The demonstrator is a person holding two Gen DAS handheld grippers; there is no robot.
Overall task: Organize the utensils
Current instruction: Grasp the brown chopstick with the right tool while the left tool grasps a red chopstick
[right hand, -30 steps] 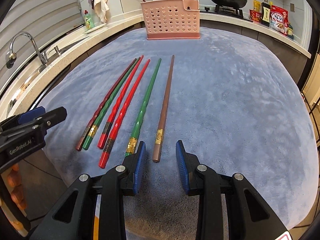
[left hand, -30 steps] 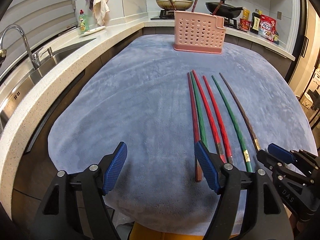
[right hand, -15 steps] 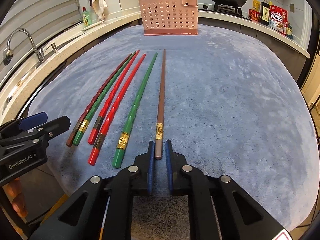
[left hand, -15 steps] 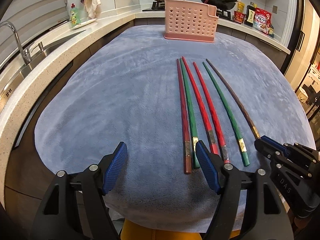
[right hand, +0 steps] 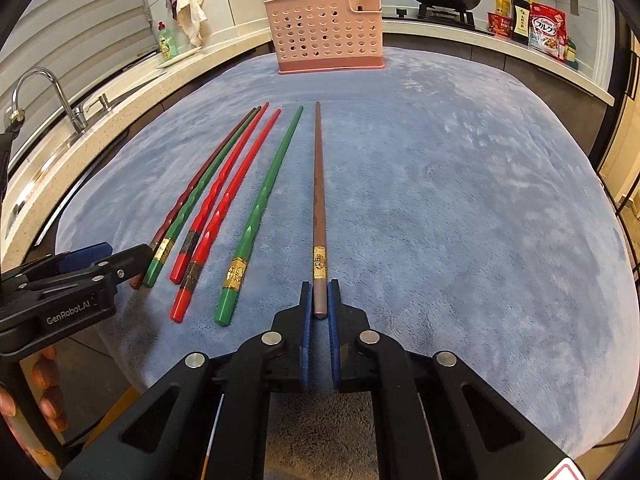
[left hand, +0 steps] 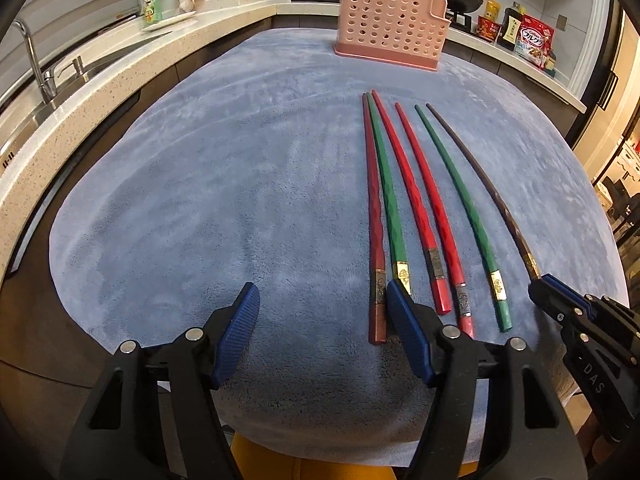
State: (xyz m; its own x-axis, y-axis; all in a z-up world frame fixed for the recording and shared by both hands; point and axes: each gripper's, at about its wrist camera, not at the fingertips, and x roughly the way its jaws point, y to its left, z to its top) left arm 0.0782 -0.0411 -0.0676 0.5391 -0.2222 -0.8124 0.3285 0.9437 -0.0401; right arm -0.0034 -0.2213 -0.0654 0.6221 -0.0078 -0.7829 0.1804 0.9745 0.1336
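You are working on a blue-grey cloth [right hand: 460,200] that is covering the table, with the pink perforated holder [right hand: 326,36] standing at the top centre of the right wrist view, well apart from the chopsticks; a few sticks are already standing in it. Six chopsticks are lying in the middle of the cloth, fanning toward the holder.

Your right gripper [right hand: 320,300] is closing its jaws on the thick end of the brown chopstick [right hand: 318,200], at the lower centre of that view. The pads are holding only the last part of the end, so the long stick could be swinging or slipping out when you are lifting it. Its tip may also be catching the holder's rim if you are not aiming carefully.

Your left gripper [left hand: 320,320] is narrowing its jaws at the bottom of the left wrist view, but nothing is between the pads yet. Its right pad is sitting over the end of the green chopstick [left hand: 386,200] and just beside the dark red chopstick [left hand: 374,220]. These two are lying very near each other, so you could be pinching both, or pushing one sideways into the two red chopsticks [left hand: 424,208].

Compared with one second earlier, the right jaws were standing apart with the brown end before them; now they are gripping it. The left gripper is sitting lower and nearer to the stick ends than it was
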